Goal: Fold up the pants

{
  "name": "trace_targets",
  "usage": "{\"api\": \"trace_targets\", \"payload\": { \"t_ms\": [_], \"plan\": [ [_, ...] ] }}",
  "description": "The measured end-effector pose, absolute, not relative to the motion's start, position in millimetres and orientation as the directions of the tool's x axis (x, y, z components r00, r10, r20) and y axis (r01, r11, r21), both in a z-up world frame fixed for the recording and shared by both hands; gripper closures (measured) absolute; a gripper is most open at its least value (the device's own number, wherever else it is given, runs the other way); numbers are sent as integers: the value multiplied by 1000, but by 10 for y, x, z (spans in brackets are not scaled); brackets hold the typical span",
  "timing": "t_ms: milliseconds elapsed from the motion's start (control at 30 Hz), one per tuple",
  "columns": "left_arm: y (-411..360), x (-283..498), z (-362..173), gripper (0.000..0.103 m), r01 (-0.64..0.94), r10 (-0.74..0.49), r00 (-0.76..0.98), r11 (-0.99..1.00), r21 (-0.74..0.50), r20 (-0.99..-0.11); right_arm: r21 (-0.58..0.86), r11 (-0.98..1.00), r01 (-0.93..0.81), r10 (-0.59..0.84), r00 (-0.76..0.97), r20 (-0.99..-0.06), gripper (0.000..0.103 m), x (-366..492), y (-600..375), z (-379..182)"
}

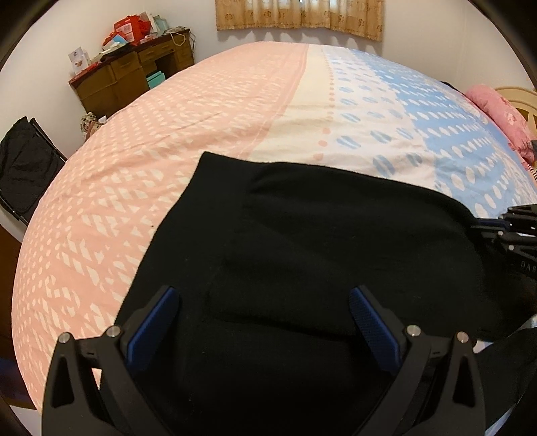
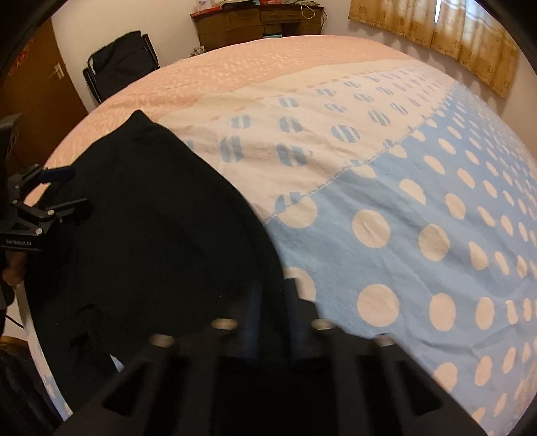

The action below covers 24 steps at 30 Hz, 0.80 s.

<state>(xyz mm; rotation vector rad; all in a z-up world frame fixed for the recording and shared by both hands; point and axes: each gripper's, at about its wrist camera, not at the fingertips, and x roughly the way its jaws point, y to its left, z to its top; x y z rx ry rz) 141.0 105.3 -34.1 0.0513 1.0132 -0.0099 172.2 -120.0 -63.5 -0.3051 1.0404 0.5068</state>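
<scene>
Black pants (image 1: 302,255) lie folded in layers on the near part of the bed, and also show in the right wrist view (image 2: 151,228). My left gripper (image 1: 261,302) hovers over them with its blue-padded jaws wide apart and empty; it also shows at the left edge of the right wrist view (image 2: 72,189). My right gripper (image 2: 273,295) is blurred, its jaws nearly together at the right edge of the pants; whether cloth is pinched I cannot tell. It shows at the right edge of the left wrist view (image 1: 486,224).
The bedspread is pink (image 1: 151,134) on the left, white in the middle, blue with white dots (image 2: 419,234) on the right. A wooden desk (image 1: 134,77) with boxes, a black chair (image 2: 120,67), curtains (image 1: 298,13) and a pink pillow (image 1: 500,114) surround the bed.
</scene>
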Motion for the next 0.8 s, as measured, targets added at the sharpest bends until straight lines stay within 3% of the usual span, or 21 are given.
{"api": "trace_targets", "payload": {
  "t_ms": [267,400,567,800],
  "plan": [
    [1175,1294,-215,0,26,-15,536,1000,-1,-844,-151,856,-494,227,622,-750,96,1043,-1075,-125],
    [1210,1213,-191,0,30,-7,545,999,11,-838,-186,821,-539,278,663,-695,96,413,-902,33],
    [1273,1205,-94,0,15,-46,546,999,-45,-837,-238,794,-560,252,659,-709,96,-115,-614,-339],
    [1113,1493,186,0,46,-191,524,979,-197,-830,-237,836,-496,200,676,-709,96,-267,-553,-813]
  ]
}}
